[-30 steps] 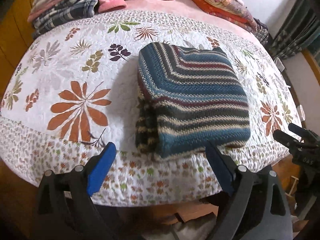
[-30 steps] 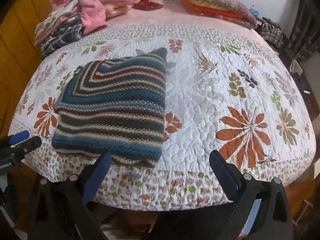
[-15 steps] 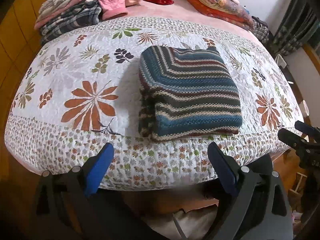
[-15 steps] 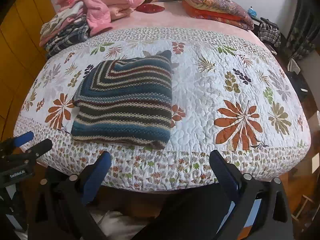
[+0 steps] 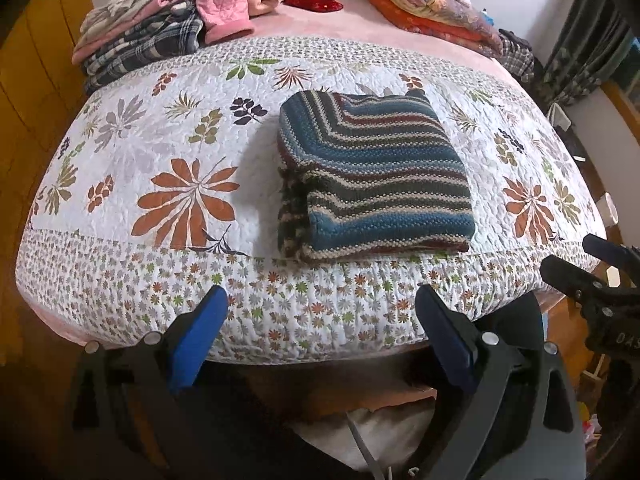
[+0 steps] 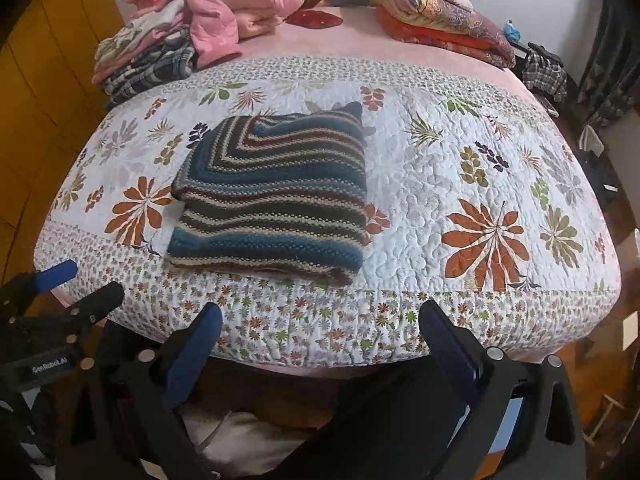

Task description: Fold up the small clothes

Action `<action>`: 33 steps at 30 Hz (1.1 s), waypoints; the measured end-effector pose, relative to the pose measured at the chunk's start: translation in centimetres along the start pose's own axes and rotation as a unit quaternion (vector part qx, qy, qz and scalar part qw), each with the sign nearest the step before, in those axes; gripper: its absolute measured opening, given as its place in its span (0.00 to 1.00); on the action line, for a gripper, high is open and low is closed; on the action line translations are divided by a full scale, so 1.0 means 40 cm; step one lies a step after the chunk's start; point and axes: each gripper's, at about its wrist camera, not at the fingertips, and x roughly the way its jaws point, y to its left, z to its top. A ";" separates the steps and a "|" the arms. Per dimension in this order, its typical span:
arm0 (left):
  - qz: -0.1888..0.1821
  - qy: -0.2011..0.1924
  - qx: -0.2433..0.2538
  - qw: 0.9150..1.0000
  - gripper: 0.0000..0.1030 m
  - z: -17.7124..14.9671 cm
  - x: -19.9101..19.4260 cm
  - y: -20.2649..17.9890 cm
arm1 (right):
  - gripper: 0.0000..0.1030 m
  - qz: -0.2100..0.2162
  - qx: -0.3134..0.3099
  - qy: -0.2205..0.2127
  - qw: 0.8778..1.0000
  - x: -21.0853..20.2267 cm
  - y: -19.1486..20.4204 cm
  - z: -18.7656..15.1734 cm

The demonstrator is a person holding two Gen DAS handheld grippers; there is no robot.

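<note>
We note the folded striped sweater lying flat near the front edge of the quilted bed, ahead of both tools: right of centre for the left tool, left of centre for the right tool, each empty, jaws apart.

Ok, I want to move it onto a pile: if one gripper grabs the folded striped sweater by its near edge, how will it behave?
The striped sweater is thick, soft knit, so it will probably sag. Several loose layers show at its left side, so a one-edge lift likely unfolds it. The quilt looks textured; pushing may bunch it.
</note>
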 end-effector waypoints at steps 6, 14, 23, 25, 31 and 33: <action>0.000 -0.005 0.006 1.000 0.91 0.008 -0.012 -0.015 | 0.96 -0.009 0.007 -0.001 1.000 -0.007 -0.009 0.004; 0.010 -0.004 0.019 1.000 0.91 0.015 -0.007 -0.040 | 0.96 -0.016 0.009 -0.002 1.000 -0.005 -0.011 0.011; 0.016 0.001 0.026 1.000 0.91 0.019 0.007 -0.055 | 0.96 -0.018 0.012 -0.001 1.000 -0.001 -0.018 0.016; 0.015 0.002 0.026 1.000 0.91 0.019 0.009 -0.056 | 0.96 -0.019 0.012 -0.002 1.000 0.000 -0.019 0.017; 0.017 0.003 0.029 0.999 0.91 0.024 0.015 -0.062 | 0.96 -0.017 0.012 -0.005 1.000 -0.002 -0.025 0.021; 0.017 0.003 0.029 0.999 0.91 0.023 0.013 -0.062 | 0.96 -0.017 0.011 -0.006 1.000 -0.003 -0.026 0.021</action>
